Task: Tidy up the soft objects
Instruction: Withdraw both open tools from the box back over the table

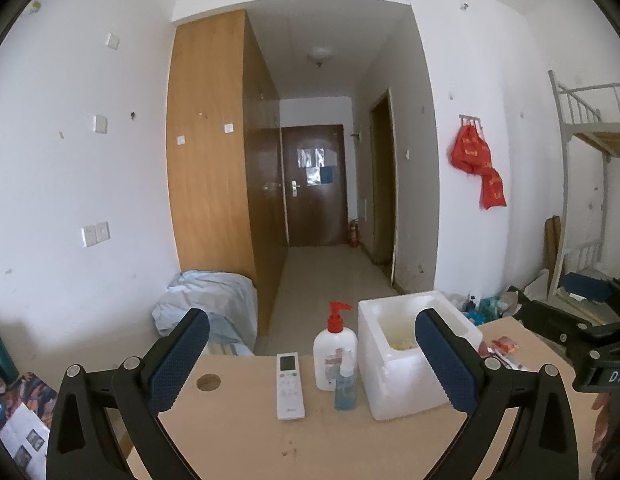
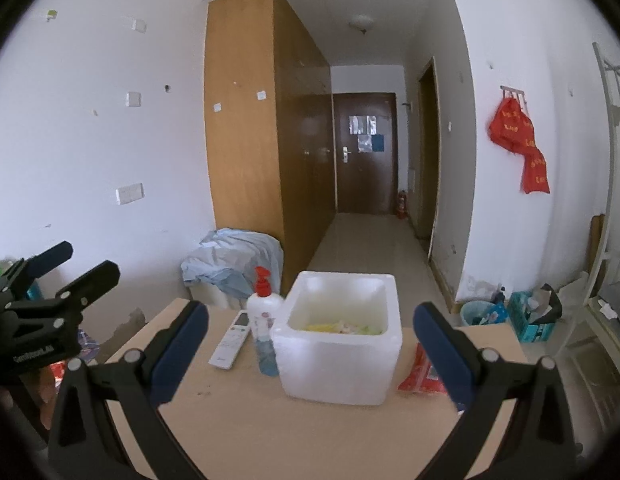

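Showing white letters "DA", cut off at frame's right edge, on right gripper (image 1: pixel 549 312) body, lower right of left wrist view. Carrying blurred white lettering, not legible, on left gripper (image 2: pixel 76 262) body, lower left of right wrist view. Bearing yellow characters, unreadable, on red bags (image 2: pixel 519 140) at upper right.

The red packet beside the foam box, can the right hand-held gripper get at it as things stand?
Probably yes. The red packet lies flat on the table, right of the foam box, with the open right hand-held gripper just above and nothing between.
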`<state>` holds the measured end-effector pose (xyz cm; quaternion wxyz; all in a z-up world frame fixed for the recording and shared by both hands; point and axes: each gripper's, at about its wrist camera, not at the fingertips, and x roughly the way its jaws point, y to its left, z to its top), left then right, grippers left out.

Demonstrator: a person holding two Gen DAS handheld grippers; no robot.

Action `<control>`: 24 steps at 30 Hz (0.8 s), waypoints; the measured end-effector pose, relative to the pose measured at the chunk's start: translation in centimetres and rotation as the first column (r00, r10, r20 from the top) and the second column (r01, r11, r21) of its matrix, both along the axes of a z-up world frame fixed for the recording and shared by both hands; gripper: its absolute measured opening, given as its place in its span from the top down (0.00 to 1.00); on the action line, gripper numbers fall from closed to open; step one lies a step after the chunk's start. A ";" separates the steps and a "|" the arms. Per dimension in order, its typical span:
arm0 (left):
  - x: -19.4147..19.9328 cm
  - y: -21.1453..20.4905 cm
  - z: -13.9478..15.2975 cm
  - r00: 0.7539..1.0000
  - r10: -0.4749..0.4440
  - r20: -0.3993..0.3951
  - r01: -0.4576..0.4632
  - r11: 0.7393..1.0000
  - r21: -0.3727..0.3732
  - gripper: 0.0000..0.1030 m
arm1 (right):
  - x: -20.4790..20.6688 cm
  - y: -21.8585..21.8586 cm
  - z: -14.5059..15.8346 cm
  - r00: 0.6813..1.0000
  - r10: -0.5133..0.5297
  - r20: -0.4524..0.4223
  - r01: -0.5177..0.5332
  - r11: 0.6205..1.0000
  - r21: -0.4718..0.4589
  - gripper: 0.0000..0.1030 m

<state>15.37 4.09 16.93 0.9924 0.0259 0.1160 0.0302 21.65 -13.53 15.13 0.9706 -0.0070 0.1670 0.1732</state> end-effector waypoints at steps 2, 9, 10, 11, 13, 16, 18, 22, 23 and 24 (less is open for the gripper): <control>-0.8 -0.1 -0.1 1.000 -0.007 -0.002 0.007 1.000 0.002 0.00 | -0.8 0.2 -0.1 1.000 0.003 0.003 -0.003 1.000 -0.007 0.00; -4.3 0.2 -1.5 1.000 -0.022 0.005 0.022 0.999 -0.023 0.00 | -3.4 0.1 -1.4 1.000 0.024 0.007 -0.024 1.000 0.002 0.00; -4.9 0.3 -1.9 1.000 -0.020 0.007 0.020 0.999 -0.025 0.00 | -3.8 0.1 -1.6 1.000 0.024 0.010 -0.024 1.000 0.009 0.00; -5.4 0.4 -2.2 1.000 -0.016 0.012 0.016 0.999 -0.028 0.00 | -4.2 -0.1 -1.9 1.000 0.024 0.014 -0.024 1.000 0.017 0.00; -6.5 0.5 -3.0 0.999 -0.029 0.023 0.030 0.999 -0.035 0.00 | -5.0 -0.4 -2.5 0.999 0.028 0.024 -0.029 0.999 0.033 0.00; -7.6 0.5 -4.4 0.999 -0.046 0.026 0.047 0.998 -0.045 0.00 | -6.0 -0.6 -3.6 0.999 0.039 0.034 -0.041 0.998 0.044 0.00; -8.2 0.6 -5.4 0.998 -0.050 0.032 0.052 0.997 -0.055 0.00 | -6.8 -0.8 -4.4 0.998 0.039 0.052 -0.042 0.998 0.053 0.00; -9.7 0.7 -7.6 0.996 -0.071 0.054 0.075 0.993 -0.087 0.00 | -8.3 -1.1 -6.0 0.997 0.033 0.076 -0.039 0.997 0.071 0.00; -10.1 0.7 -8.3 0.995 -0.077 0.063 0.083 0.992 -0.096 0.00 | -8.7 -1.2 -6.3 0.996 0.034 0.083 -0.040 0.996 0.076 0.00; -10.5 0.8 -8.9 0.995 -0.074 0.072 0.082 0.991 -0.103 0.00 | -9.1 -1.2 -6.7 0.996 0.033 0.088 -0.040 0.996 0.079 0.00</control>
